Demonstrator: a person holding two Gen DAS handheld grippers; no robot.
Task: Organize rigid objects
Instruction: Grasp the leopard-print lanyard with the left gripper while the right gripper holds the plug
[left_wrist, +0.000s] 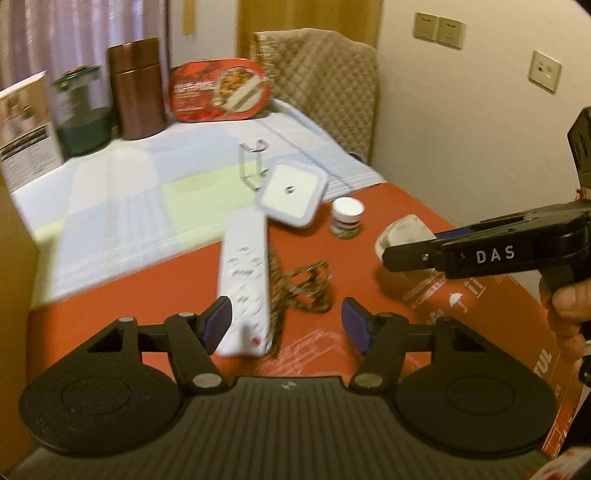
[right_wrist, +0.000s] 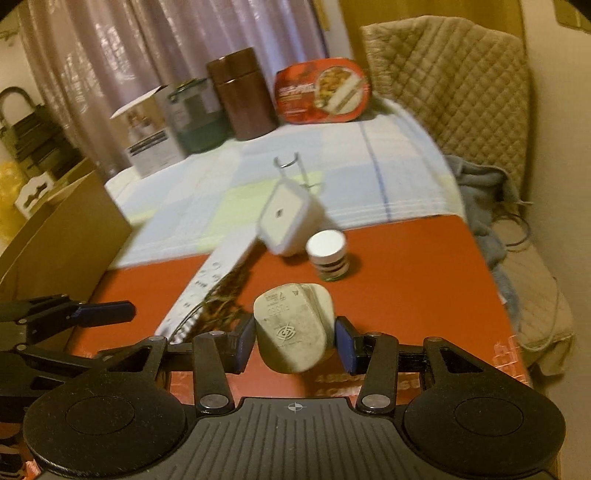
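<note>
A long white power strip (left_wrist: 243, 280) lies on the red surface (left_wrist: 388, 199), its near end between the fingers of my left gripper (left_wrist: 286, 325). The strip rests against the left pad and the right pad stands apart from it, so the jaws are open. Its braided cord (left_wrist: 306, 284) is bunched just to the right. My right gripper (right_wrist: 295, 339) is shut on the strip's white plug (right_wrist: 291, 332), held just above the surface. The left wrist view shows the same plug (left_wrist: 391, 236) at the right. A white square lidded container (left_wrist: 291, 194) and a small white-capped jar (left_wrist: 347, 218) stand beyond.
A clear plastic stand (left_wrist: 255, 162) sits on the checked cloth (left_wrist: 147, 177). At the back are a white carton (left_wrist: 26, 125), a green jar (left_wrist: 79, 110), a brown canister (left_wrist: 136, 88) and a red food box (left_wrist: 221, 90). A quilted chair (left_wrist: 321, 85) stands behind, a cardboard box (right_wrist: 55, 236) at left.
</note>
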